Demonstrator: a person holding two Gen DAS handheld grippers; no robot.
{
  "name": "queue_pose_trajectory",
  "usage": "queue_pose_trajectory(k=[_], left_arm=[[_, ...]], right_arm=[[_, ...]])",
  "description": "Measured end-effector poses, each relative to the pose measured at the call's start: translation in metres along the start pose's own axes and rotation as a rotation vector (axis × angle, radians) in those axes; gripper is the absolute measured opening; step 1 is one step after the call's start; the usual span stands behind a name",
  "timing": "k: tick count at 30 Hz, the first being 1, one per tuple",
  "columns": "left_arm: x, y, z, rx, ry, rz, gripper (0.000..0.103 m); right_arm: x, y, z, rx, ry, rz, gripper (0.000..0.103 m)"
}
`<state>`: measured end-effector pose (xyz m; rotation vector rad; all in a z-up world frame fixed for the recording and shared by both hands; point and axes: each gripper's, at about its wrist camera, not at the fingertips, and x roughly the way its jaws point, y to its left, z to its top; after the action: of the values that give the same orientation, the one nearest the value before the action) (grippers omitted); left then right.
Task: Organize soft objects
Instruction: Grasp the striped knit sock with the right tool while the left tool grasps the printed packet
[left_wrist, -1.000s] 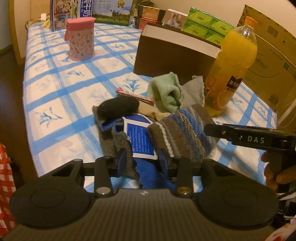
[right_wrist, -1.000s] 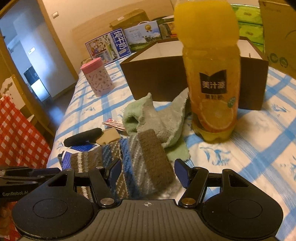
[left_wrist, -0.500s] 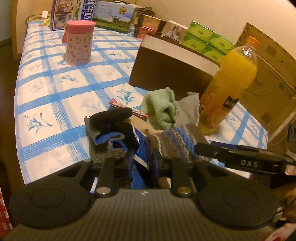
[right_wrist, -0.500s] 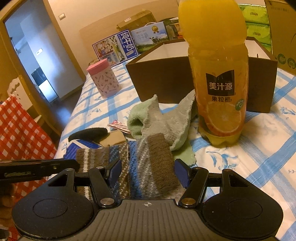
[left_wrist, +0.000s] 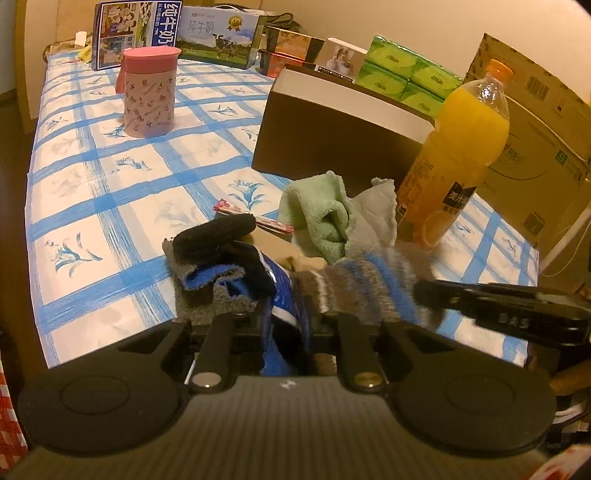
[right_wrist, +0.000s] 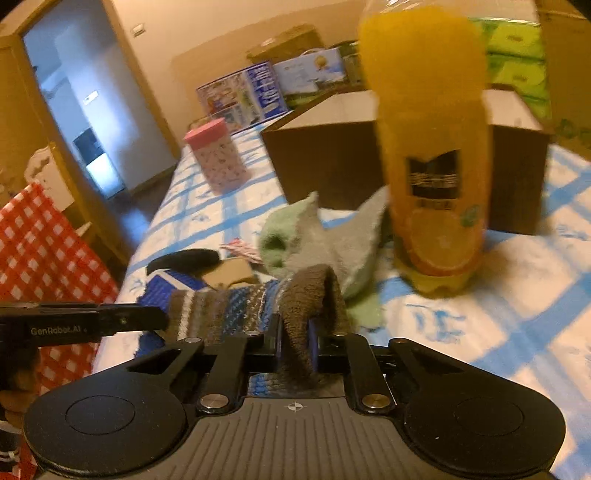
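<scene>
1. Two grippers grip one striped sock (left_wrist: 354, 291) from opposite ends; both have just been closing on fabric.
2. Right gripper (right_wrist: 295, 341): jaws pinched together on the sock's brown end, which folds up and over between the pads. It points downward toward the orange juice bottle (right_wrist: 432, 162), which stands just beyond.
3. Left gripper (left_wrist: 284, 325): jaws drawn close on the sock's blue fabric and a blue-and-white card (left_wrist: 282, 291) caught with it, tilted down at the bedsheet (left_wrist: 110, 192).
4. The sock, banded brown, grey, white and blue, stretches between the grippers, in front of the bottle.
5. Beside it, farther from the bottle, lies a grey and blue sock with a black toe (left_wrist: 214, 266).
6. A green and grey towel (left_wrist: 332, 218) sits crumpled against the bottle's base, before a brown box (left_wrist: 332, 136).
7. A pink canister (left_wrist: 147, 98) stands well beyond the bottle, upright.
</scene>
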<state>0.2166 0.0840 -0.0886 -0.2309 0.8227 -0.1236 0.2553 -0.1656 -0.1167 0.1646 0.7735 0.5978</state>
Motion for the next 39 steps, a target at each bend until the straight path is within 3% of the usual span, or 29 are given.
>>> queue_pose_trajectory(k=[6, 9, 12, 13, 14, 17, 21, 24, 29, 39], left_arm=[[-0.001, 0.001, 0.000, -0.010, 0.002, -0.003, 0.016], [0.003, 0.001, 0.003, -0.028, 0.002, 0.003, 0.016], [0.009, 0.002, 0.007, -0.049, 0.004, 0.009, 0.016], [0.011, 0.002, 0.009, -0.052, 0.004, 0.021, 0.016], [0.013, 0.002, 0.010, -0.053, 0.004, 0.029, 0.007], [0.008, -0.005, 0.012, -0.009, -0.011, 0.033, 0.004], [-0.007, -0.034, 0.007, 0.168, -0.050, 0.055, 0.002], [-0.007, -0.052, -0.002, 0.248, -0.022, 0.041, 0.002], [0.010, -0.060, -0.015, 0.233, 0.053, 0.027, 0.002], [0.029, -0.058, -0.016, 0.203, 0.093, 0.022, 0.002]], right_arm=[[-0.025, -0.034, -0.007, 0.077, -0.005, -0.179, 0.014], [-0.028, -0.055, -0.008, 0.153, 0.016, -0.206, 0.015], [-0.027, -0.058, -0.009, 0.173, 0.035, -0.218, 0.034], [-0.027, -0.057, -0.010, 0.171, 0.038, -0.221, 0.046], [-0.028, -0.056, -0.011, 0.177, 0.032, -0.214, 0.054], [-0.032, -0.051, -0.013, 0.179, 0.022, -0.203, 0.067], [-0.032, -0.042, -0.015, 0.159, 0.040, -0.172, 0.070], [-0.031, -0.032, -0.018, 0.111, 0.058, -0.161, 0.076], [-0.021, -0.027, -0.024, 0.070, 0.103, -0.188, 0.088], [0.014, -0.038, -0.029, 0.045, 0.133, -0.242, 0.091]])
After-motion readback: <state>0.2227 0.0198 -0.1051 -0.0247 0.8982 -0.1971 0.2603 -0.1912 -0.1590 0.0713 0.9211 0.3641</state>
